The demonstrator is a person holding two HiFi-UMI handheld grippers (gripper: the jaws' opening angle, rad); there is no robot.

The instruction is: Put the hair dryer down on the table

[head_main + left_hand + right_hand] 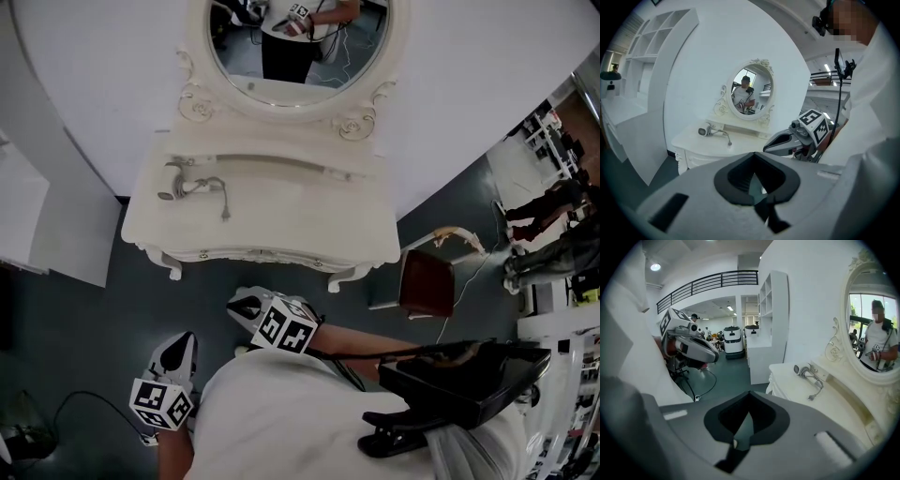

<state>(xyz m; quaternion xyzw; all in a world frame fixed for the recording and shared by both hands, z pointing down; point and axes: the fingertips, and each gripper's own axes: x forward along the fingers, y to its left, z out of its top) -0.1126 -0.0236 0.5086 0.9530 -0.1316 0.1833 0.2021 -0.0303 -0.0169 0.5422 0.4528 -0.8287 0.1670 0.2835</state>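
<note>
A white hair dryer (178, 185) lies on the left part of the cream dressing table (281, 220), its cord and plug (223, 202) trailing to the right. It also shows in the left gripper view, hair dryer (707, 131), and in the right gripper view, hair dryer (805, 371). Both grippers hang close to the person's body, well short of the table's front edge. My left gripper (185, 337) is shut and holds nothing. My right gripper (234, 302), a little nearer the table, is shut and empty too.
An oval mirror (300, 47) stands at the table's back and reflects the person. A chair with a red seat (427, 281) is to the table's right. A white cabinet (42, 220) stands on the left. A cable (75, 403) lies on the dark floor.
</note>
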